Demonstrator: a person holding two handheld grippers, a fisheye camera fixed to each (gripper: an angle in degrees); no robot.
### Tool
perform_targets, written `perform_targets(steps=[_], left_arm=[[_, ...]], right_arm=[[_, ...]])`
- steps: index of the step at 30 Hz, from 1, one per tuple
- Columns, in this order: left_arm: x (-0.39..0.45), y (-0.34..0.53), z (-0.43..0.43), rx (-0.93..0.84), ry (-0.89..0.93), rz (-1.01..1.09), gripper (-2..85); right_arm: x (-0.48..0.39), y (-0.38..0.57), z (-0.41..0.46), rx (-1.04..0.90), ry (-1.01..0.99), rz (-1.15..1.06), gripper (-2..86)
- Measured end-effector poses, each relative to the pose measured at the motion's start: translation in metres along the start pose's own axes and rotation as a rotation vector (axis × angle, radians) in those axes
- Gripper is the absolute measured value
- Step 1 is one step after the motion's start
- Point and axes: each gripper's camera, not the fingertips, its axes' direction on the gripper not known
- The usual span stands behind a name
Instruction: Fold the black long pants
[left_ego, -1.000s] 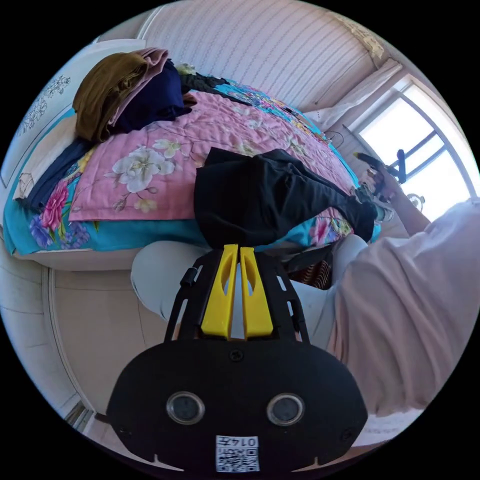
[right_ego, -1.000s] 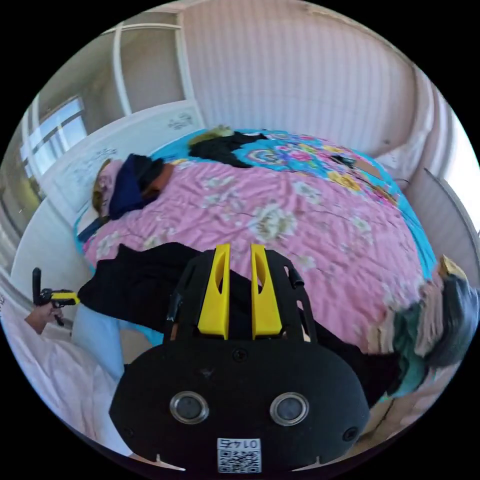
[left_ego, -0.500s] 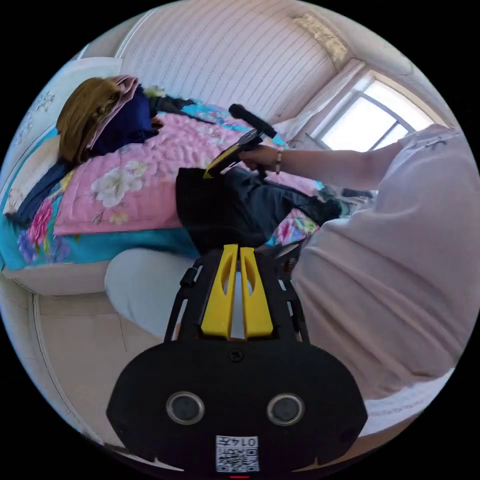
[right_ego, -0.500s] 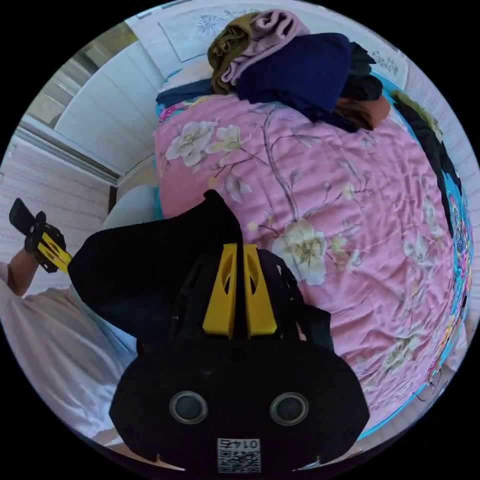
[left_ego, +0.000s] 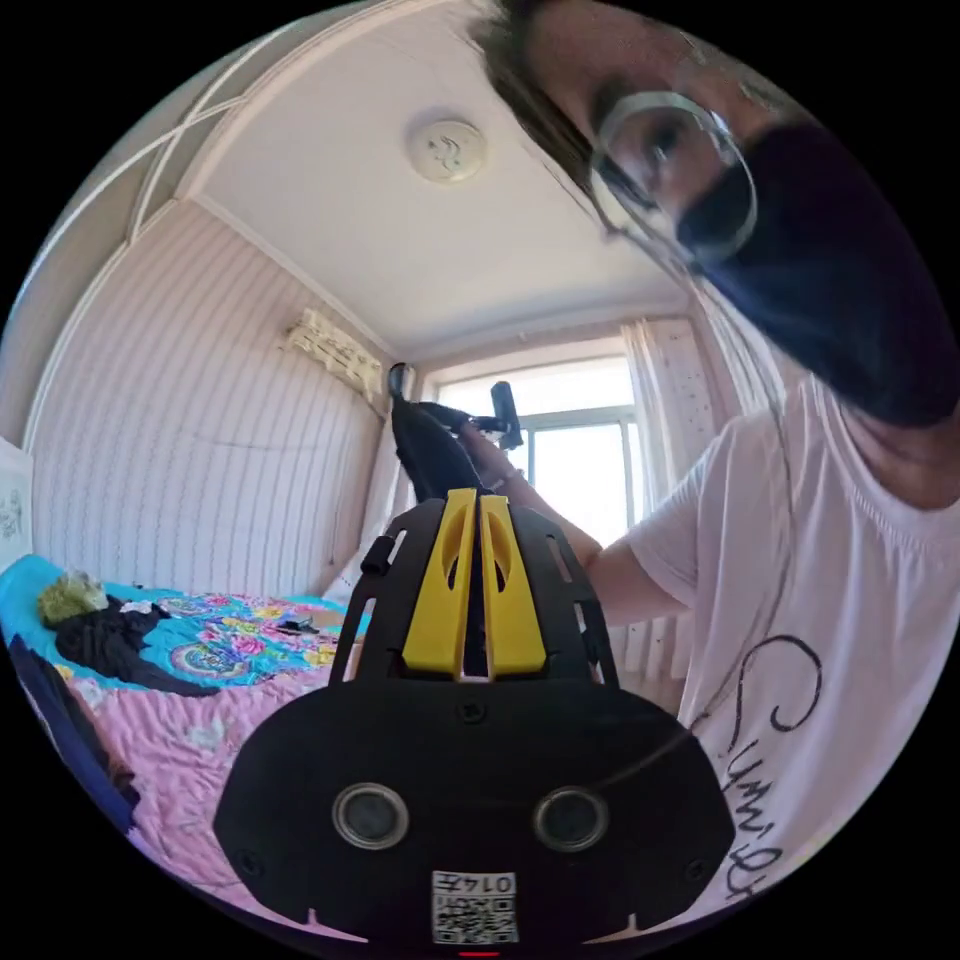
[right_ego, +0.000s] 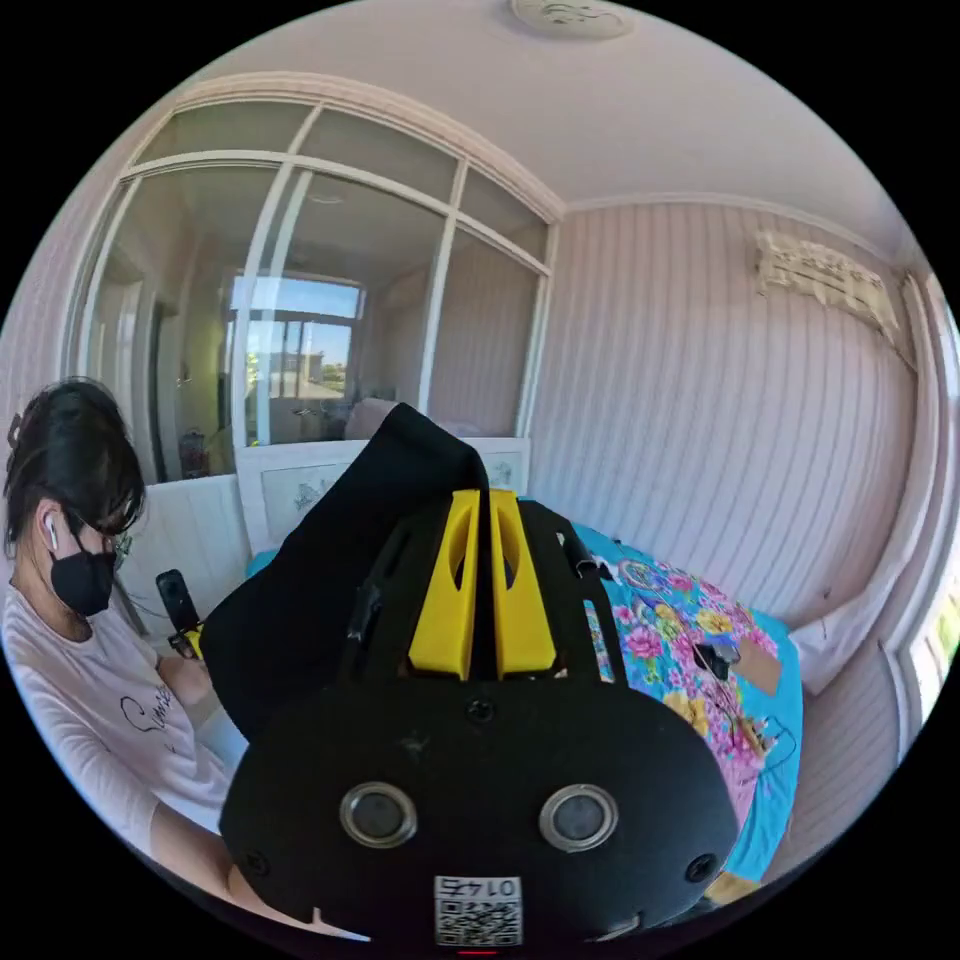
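both tongs, left tongs (left_ego: 472, 500) and right tongs (right_ego: 480, 500), are clamped on the black long pants (right_ego: 330, 560) held high above the bed (right_ego: 700, 640), so a slack pinch could drop them crumpled.

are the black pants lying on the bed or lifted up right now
Lifted up. The black pants hang in the air in front of the wall and window, pinched in the right gripper, with the bed lower down.

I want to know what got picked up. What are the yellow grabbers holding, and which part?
Both grippers, left and right, pinch the black pants by an edge; which part is unclear.
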Motion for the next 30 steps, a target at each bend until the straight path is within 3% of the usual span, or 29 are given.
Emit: perform_targets(steps=[4, 6, 9, 11, 14, 17, 22, 26, 30], left_arm=[[-0.018, 0.031, -0.049, -0.188, -0.35, -0.006, -1.0], [-0.036, 0.078, -0.08, -0.355, -0.564, -0.159, -1.0], [-0.056, 0.141, -0.113, -0.52, -0.725, -0.396, -1.0], [-0.063, 0.17, -0.122, -0.616, -0.795, -0.447, -1.0], [-0.083, 0.202, -0.12, -0.765, -0.864, -0.507, -1.0], [-0.104, 0.198, -0.124, -0.655, -0.865, -0.53, -1.0], [-0.137, 0.156, -0.127, -0.548, -0.991, -0.389, -1.0], [-0.182, 0.19, -0.127, -0.809, -1.244, -0.398, -1.0], [-0.213, 0.262, -0.125, -1.054, -1.224, -0.601, -1.0]], right_arm=[[-0.015, 0.006, 0.148, -0.34, -0.179, -0.008, 0.4], [-0.038, 0.078, 0.264, -0.576, -0.236, 0.03, 0.2], [-0.076, 0.182, 0.364, -0.801, -0.339, 0.146, -0.1], [-0.093, 0.227, 0.395, -0.863, -0.377, 0.244, -0.2], [-0.109, 0.252, 0.411, -0.825, -0.408, 0.35, -0.1], [-0.112, 0.219, 0.413, -0.755, -0.401, 0.281, 0.0], [-0.128, 0.147, 0.417, -0.626, -0.468, 0.103, 1.0], [-0.155, 0.161, 0.436, -0.76, -0.476, 0.001, 4.5], [-0.139, 0.226, 0.399, -0.862, -0.433, -0.05, 6.0]])
